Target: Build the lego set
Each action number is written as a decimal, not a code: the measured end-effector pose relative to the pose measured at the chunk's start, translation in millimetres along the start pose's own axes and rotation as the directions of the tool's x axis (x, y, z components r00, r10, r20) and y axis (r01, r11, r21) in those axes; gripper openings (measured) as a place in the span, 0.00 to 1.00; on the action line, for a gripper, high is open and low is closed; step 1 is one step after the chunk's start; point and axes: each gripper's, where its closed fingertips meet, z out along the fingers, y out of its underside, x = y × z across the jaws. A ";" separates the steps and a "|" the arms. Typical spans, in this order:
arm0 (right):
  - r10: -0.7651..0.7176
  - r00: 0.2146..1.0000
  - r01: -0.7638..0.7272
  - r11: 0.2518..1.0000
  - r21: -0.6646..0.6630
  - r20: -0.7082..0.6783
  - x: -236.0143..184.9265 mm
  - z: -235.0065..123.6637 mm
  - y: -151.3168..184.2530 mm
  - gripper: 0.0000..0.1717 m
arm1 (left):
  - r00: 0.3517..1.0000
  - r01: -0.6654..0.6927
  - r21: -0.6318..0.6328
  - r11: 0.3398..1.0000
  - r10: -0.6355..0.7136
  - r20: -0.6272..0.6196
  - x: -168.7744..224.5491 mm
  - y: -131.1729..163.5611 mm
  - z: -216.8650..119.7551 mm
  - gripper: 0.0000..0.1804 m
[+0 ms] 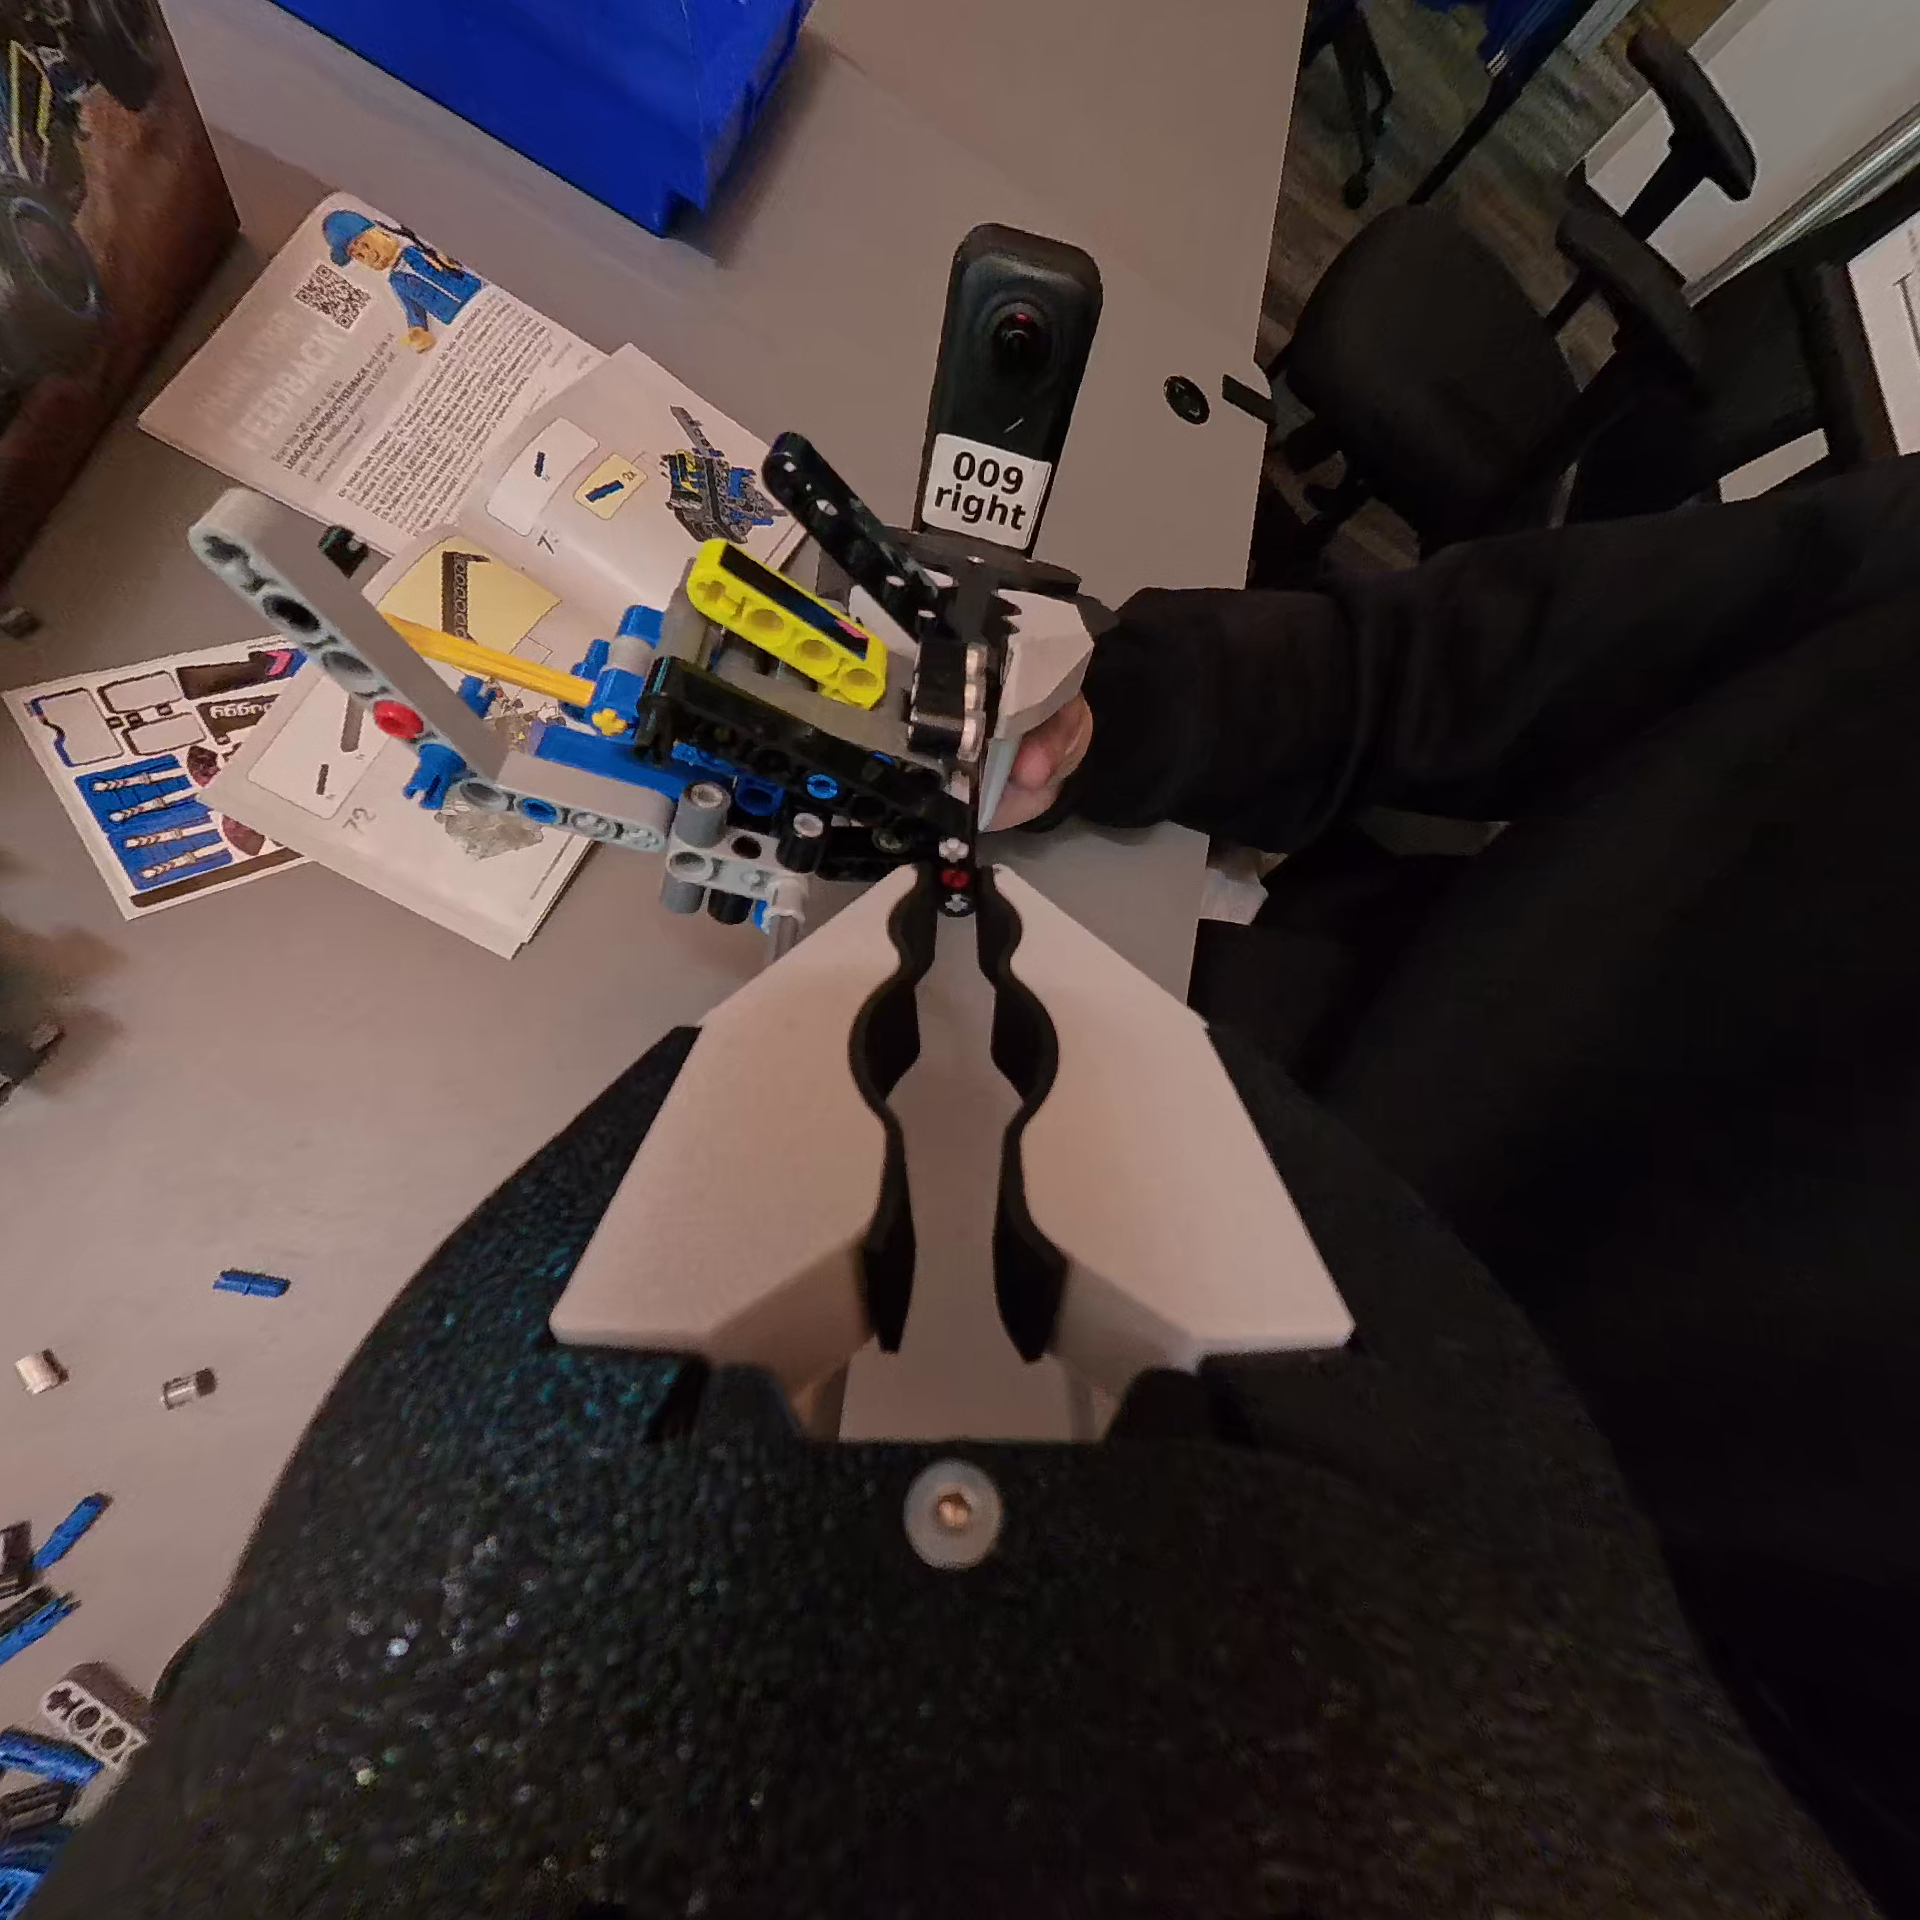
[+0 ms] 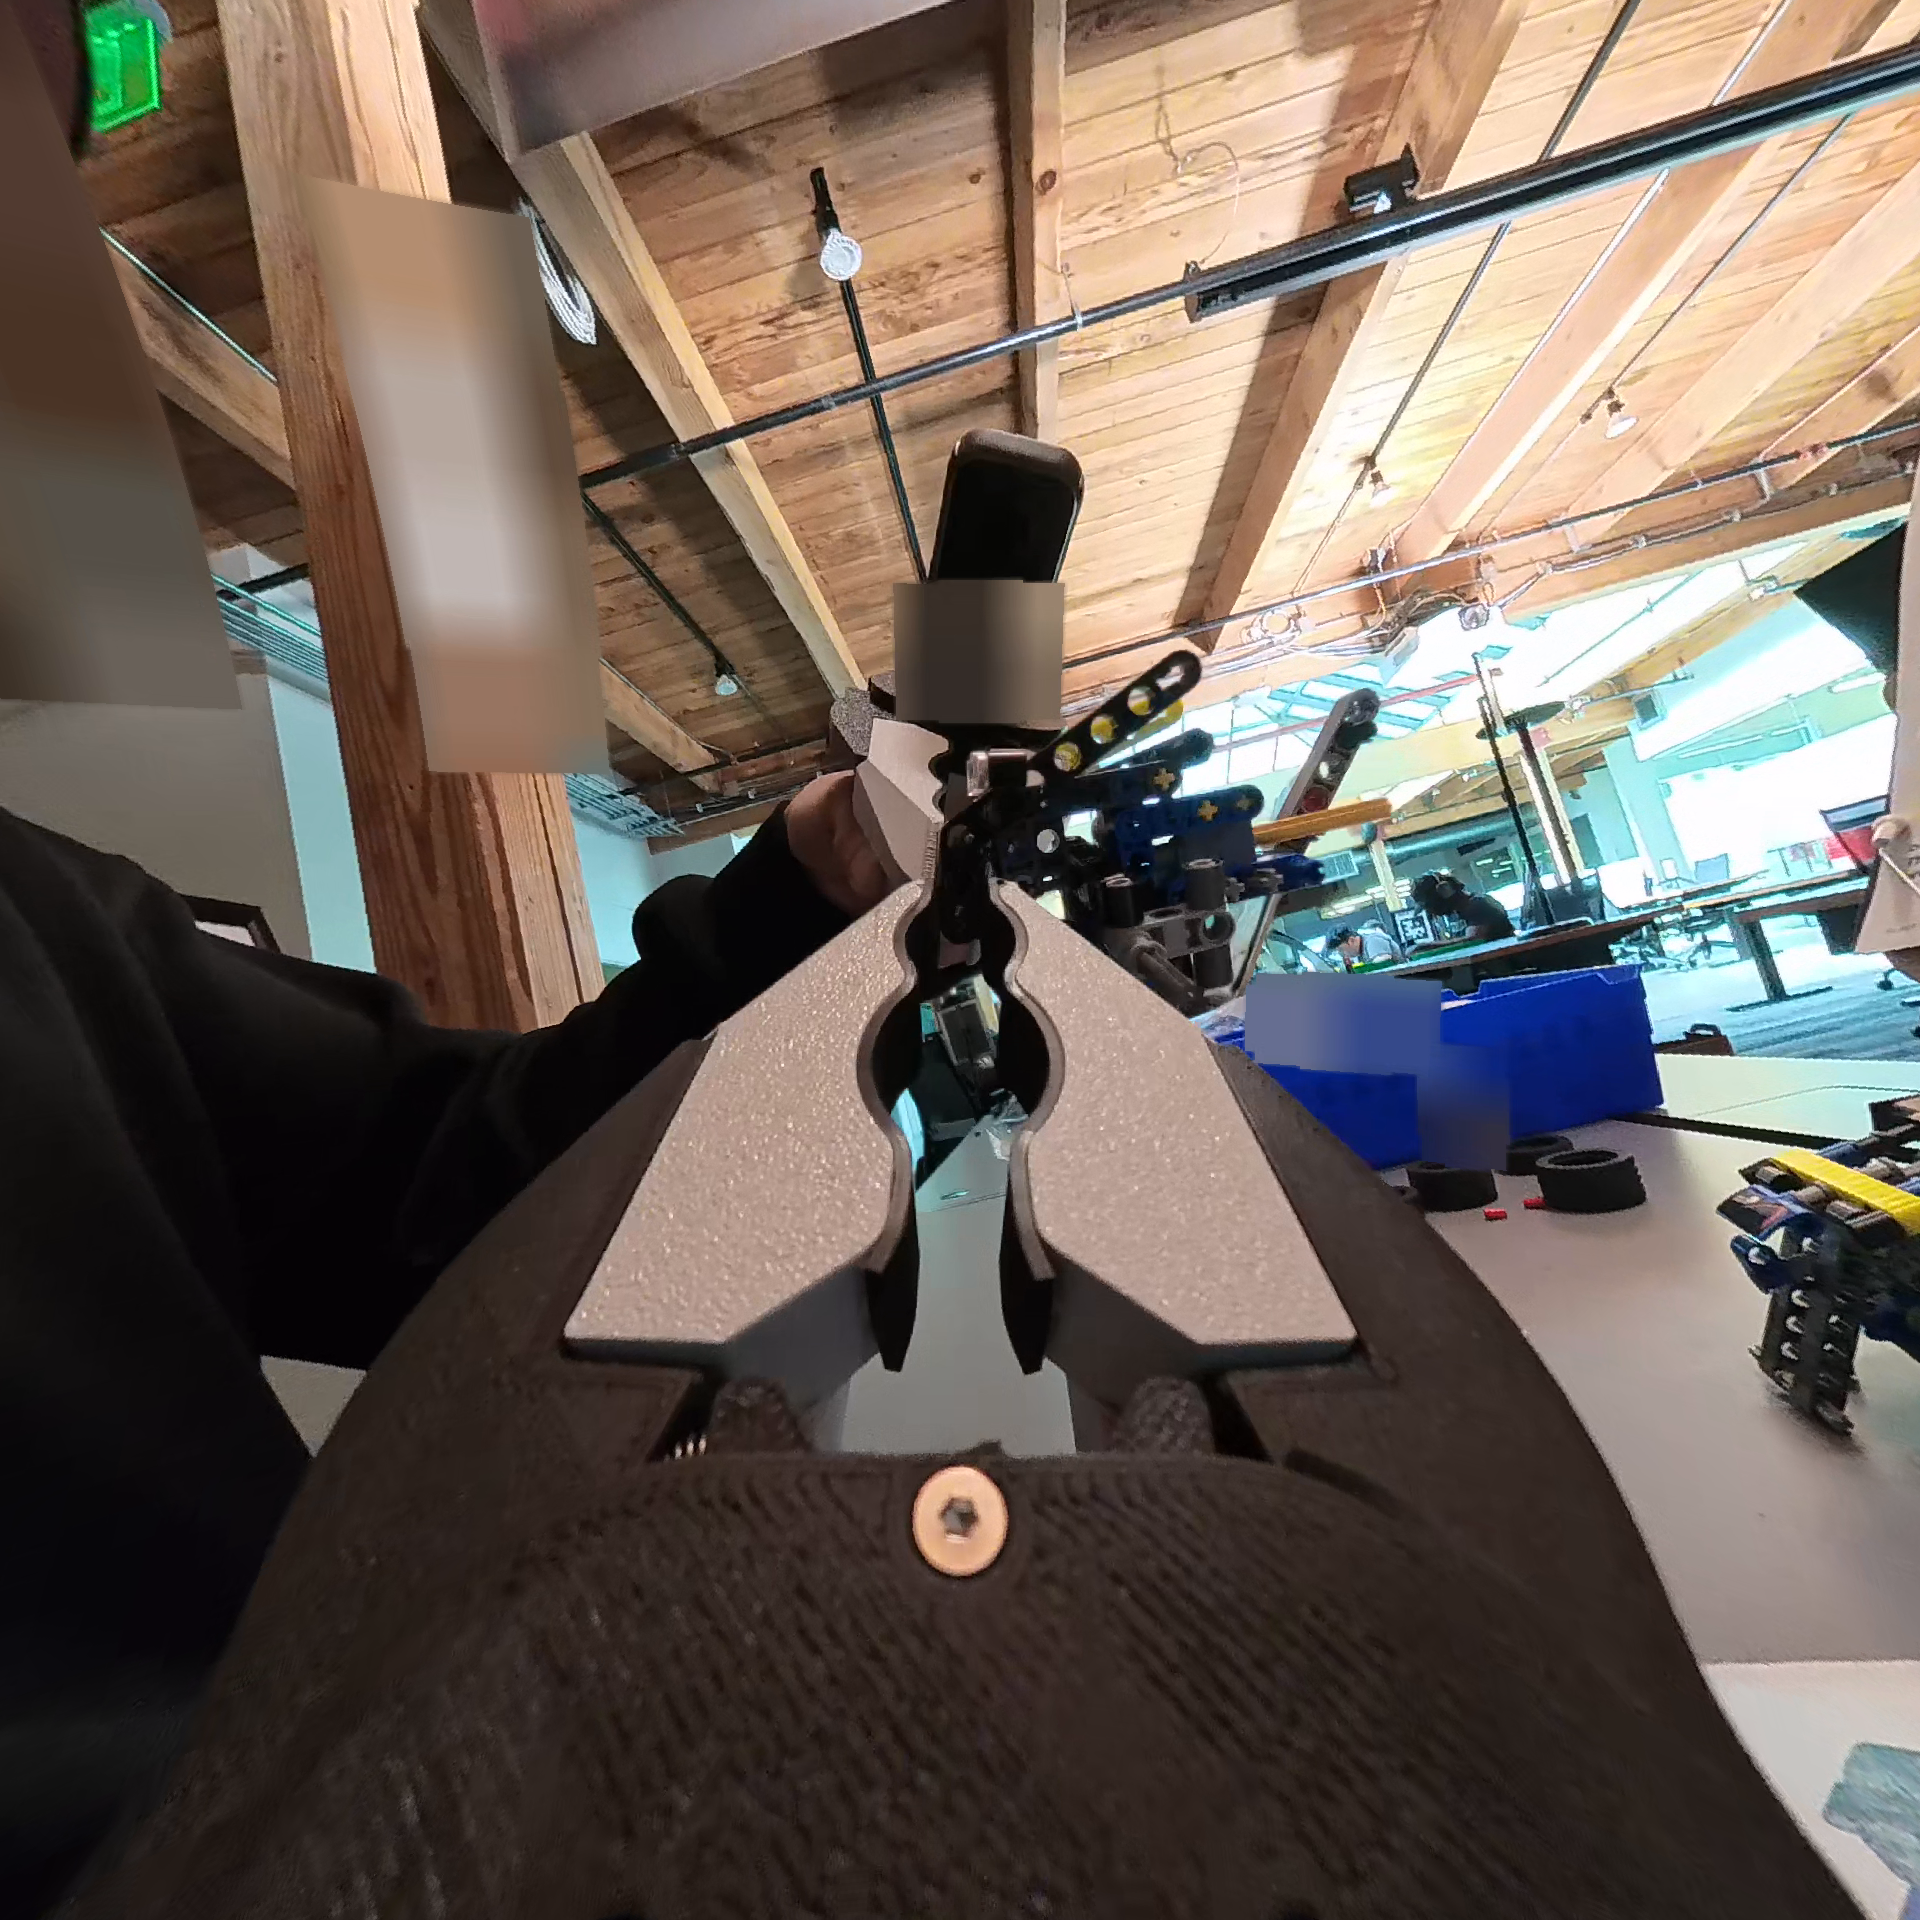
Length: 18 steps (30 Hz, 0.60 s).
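The left gripper [image 1: 954, 883] was clamped on the near end of a black beam belonging to a brick-built model [image 1: 727, 727], its pads pressed against that beam. The right gripper [image 2: 961, 914] gripped the same black end from the opposite side, with its jaws nearly together on the thin part. The model was held in the air between the two tools, above the grey table [image 1: 312, 1091].

Left wrist view only: the model's top side was visible, with a yellow beam [image 1: 790, 623] at 11 o'clock from the fingertips and a grey angled beam [image 1: 343, 644] further out at 10 o'clock. The model's long axis ran from the fingertips toward 10 o'clock. An open instruction booklet [image 1: 499, 499] and a sticker sheet [image 1: 145, 769] lay on the table beneath it. Loose blue and grey pins lay at 8 o'clock. A blue bin [image 1: 582, 94] stood at 12 o'clock. The hand [image 1: 1049, 748] holding the other tool showed at 1 o'clock.

Right wrist view only: the model appeared from below and side-on, extending toward 2 o'clock against a wooden beam ceiling [image 2: 1143, 312]. A second brick assembly [image 2: 1829, 1268] stood on the table at 3 o'clock, with black tyres [image 2: 1558, 1174] near blue bins [image 2: 1538, 1039].
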 end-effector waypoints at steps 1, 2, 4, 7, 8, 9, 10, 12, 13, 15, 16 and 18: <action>0.001 1.000 -0.001 1.000 0.004 0.004 -0.6 -0.1 -0.4 0.03 | 1.000 0.000 0.002 1.000 0.000 -0.003 0.6 -0.3 0.0 0.02; -0.005 1.000 0.005 1.000 0.002 0.003 -0.5 -0.1 0.1 0.03 | 1.000 0.001 0.000 1.000 -0.001 -0.002 0.3 0.0 0.0 0.02; -0.012 1.000 0.012 1.000 -0.002 0.005 -0.5 -0.7 1.1 0.03 | 1.000 0.007 -0.004 1.000 -0.007 0.000 0.0 0.8 0.4 0.02; -0.032 0.999 0.032 0.999 -0.003 0.002 -0.7 -0.2 1.1 0.03 | 1.000 0.006 -0.008 1.000 -0.006 0.010 0.4 1.1 0.5 0.02; -0.027 1.000 0.027 1.000 0.001 0.006 -1.3 0.2 0.4 0.03 | 1.000 0.006 -0.008 1.000 -0.006 0.010 0.9 0.3 -0.1 0.02; -0.019 1.000 0.019 1.000 0.004 0.011 -1.8 0.3 0.5 0.03 | 1.000 0.005 -0.010 1.000 -0.005 0.010 1.5 -0.4 -0.5 0.02; -0.015 1.000 0.015 1.000 0.007 0.016 -2.6 0.3 0.2 0.03 | 1.000 0.007 -0.014 1.000 -0.007 0.006 2.3 -0.6 -0.5 0.02; -0.003 1.000 0.003 1.000 0.012 0.022 -2.9 -0.4 -0.1 0.03 | 1.000 0.011 -0.022 1.000 -0.011 0.004 3.1 -1.0 0.0 0.02; 0.004 1.000 -0.005 1.000 0.022 0.027 -3.2 -0.7 -1.3 0.03 | 1.000 0.012 -0.024 1.000 -0.012 0.005 3.7 -1.9 0.3 0.02; 0.016 0.999 -0.018 0.999 0.042 0.044 -4.5 -1.2 -4.1 0.03 | 1.000 0.011 -0.026 1.000 -0.011 0.006 5.5 -4.8 0.3 0.02; 0.009 0.999 -0.011 0.999 0.049 0.050 -5.2 -1.6 -5.1 0.03 | 1.000 0.011 -0.028 1.000 -0.010 0.008 6.5 -6.4 0.4 0.02; -0.024 0.997 0.019 0.997 0.073 0.069 -8.4 -3.1 -9.0 0.03 | 1.000 0.016 -0.027 0.999 -0.016 -0.003 9.8 -9.6 1.6 0.02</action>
